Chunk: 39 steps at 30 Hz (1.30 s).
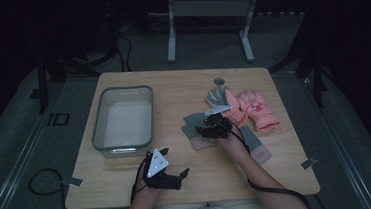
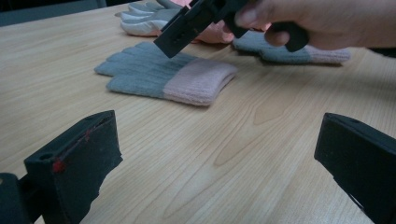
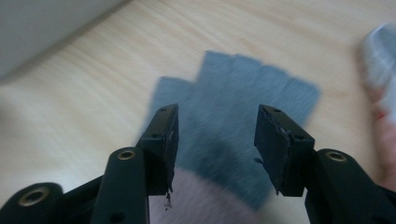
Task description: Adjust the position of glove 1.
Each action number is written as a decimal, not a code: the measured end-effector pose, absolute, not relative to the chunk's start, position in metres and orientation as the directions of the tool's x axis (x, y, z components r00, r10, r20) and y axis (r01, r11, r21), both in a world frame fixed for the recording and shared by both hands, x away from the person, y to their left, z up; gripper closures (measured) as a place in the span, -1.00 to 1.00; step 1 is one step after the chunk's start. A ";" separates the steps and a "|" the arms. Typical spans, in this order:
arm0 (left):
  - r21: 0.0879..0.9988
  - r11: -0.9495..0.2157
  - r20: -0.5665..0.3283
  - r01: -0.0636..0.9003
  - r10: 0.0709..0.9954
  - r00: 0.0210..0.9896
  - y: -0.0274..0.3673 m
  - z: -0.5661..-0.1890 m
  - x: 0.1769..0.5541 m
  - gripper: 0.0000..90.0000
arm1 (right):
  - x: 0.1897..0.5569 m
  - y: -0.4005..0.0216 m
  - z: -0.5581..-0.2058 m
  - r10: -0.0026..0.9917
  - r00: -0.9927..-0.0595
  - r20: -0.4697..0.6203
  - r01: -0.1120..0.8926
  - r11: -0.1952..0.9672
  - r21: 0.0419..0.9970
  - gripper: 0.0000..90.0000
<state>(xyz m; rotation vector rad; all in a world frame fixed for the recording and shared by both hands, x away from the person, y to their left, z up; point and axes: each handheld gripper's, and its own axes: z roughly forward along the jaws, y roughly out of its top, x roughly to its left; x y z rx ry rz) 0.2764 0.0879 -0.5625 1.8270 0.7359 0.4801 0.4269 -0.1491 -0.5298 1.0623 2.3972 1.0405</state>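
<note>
Nearest you, your left tongs [image 1: 170, 165] rest wide open and empty on the pale wooden worktop [image 1: 128, 169]. Mid-worktop, your right tongs [image 3: 215, 135] stand half open, gripping nothing, above the grey knitted glove with a pink cuff [image 3: 233, 102], which lies flat. Centre the jaws over the cuff seam and lower squarely before pinching. Beyond lie a pink padded glove [image 1: 256, 109] and a clear plastic bin [image 1: 96, 126].
</note>
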 end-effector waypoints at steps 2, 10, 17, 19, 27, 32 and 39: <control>0.930 -0.257 -0.016 0.262 0.684 0.730 0.087 -0.562 0.276 -1.00 | 0.434 -0.147 -0.531 0.738 -0.672 0.061 0.548 0.440 0.711 0.11; 0.931 -0.255 -0.015 0.259 0.685 0.729 0.087 -0.562 0.276 -1.00 | 0.447 -0.138 -0.543 0.727 -0.686 0.020 0.567 0.518 0.640 0.42; 0.930 -0.268 -0.001 0.251 0.682 0.731 0.086 -0.562 0.275 -1.00 | 0.446 -0.135 -0.541 0.752 -0.660 0.011 0.589 0.508 0.628 0.90; 0.933 -0.263 -0.001 0.247 0.682 0.731 0.087 -0.562 0.274 -1.00 | 0.443 -0.134 -0.536 0.763 -0.645 0.037 0.608 0.483 0.630 0.93; 0.935 -0.244 -0.018 0.257 0.692 0.722 0.088 -0.563 0.275 -1.00 | 0.405 -0.149 -0.489 0.809 -0.581 0.092 0.595 0.345 0.726 0.93; 0.935 -0.245 -0.015 0.257 0.696 0.718 0.088 -0.562 0.276 -1.00 | 0.367 -0.168 -0.464 0.850 -0.518 0.094 0.568 0.259 0.781 0.93; 0.936 -0.256 0.004 0.243 0.697 0.717 0.087 -0.562 0.275 -1.00 | 0.332 -0.187 -0.481 0.886 -0.436 0.159 0.634 0.177 0.753 0.93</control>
